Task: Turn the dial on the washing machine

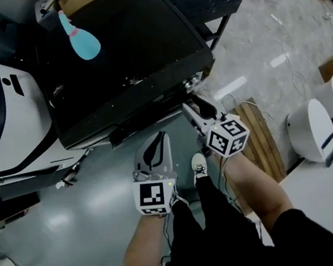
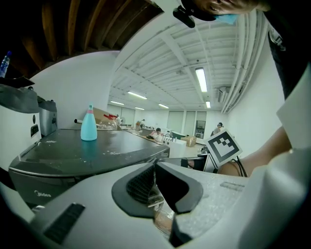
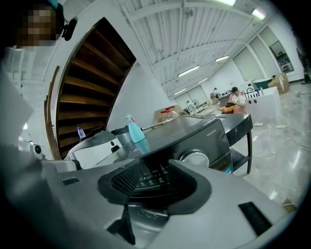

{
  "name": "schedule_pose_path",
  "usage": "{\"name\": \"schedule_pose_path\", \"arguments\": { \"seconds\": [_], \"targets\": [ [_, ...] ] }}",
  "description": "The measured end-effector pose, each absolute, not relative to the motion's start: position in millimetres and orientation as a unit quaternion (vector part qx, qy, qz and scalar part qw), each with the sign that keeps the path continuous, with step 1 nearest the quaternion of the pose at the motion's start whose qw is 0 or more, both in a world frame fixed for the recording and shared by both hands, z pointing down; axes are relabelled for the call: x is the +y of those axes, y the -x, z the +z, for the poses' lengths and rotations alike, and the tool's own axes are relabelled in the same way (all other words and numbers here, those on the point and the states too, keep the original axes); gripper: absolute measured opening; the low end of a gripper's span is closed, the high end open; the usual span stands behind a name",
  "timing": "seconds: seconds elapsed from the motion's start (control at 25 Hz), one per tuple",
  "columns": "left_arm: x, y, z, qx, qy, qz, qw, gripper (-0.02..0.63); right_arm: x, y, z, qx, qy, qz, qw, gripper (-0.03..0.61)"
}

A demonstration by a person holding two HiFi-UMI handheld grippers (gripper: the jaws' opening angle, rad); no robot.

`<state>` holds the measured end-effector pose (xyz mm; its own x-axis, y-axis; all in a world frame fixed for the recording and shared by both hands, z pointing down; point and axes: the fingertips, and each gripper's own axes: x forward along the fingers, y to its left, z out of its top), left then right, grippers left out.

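The left gripper (image 2: 155, 164) is closed, empty. The right gripper (image 3: 154, 169), jaws parted, faces the washing machine (image 3: 187, 127), its dial (image 3: 195, 159) at three o'clock, seemingly untouched.

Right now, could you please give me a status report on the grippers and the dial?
Left gripper jaws shut, empty. Right gripper jaws open, empty. Dial on washer front, untouched. Nothing in the way.
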<state>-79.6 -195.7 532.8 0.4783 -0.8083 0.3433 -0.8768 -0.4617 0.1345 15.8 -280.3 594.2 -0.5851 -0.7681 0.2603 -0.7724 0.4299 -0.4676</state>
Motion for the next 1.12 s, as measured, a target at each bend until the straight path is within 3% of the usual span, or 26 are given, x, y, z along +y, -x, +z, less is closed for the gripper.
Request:
{"name": "schedule_pose_path", "arguments": {
  "seconds": [0.08, 0.12, 0.16, 1.12],
  "targets": [
    [-191, 82, 531, -0.494, -0.849, 0.115, 0.15, 0.005, -276, -13, 591, -0.847, -0.46, 0.265, 0.013, 0.092],
    [-190, 83, 530, -0.493, -0.85, 0.112, 0.149, 0.005, -273, -12, 589, -0.849, -0.461, 0.259, 0.018, 0.006],
    [-190, 84, 527, -0.494, -0.85, 0.108, 0.144, 0.005, -271, -9, 587, -0.851, -0.46, 0.254, 0.022, -0.002],
    [-158, 128, 488, -0.487, -0.86, 0.085, 0.129, 0.003, -219, 49, 511, -0.891, -0.426, 0.15, 0.055, -0.002]
  ]
}}
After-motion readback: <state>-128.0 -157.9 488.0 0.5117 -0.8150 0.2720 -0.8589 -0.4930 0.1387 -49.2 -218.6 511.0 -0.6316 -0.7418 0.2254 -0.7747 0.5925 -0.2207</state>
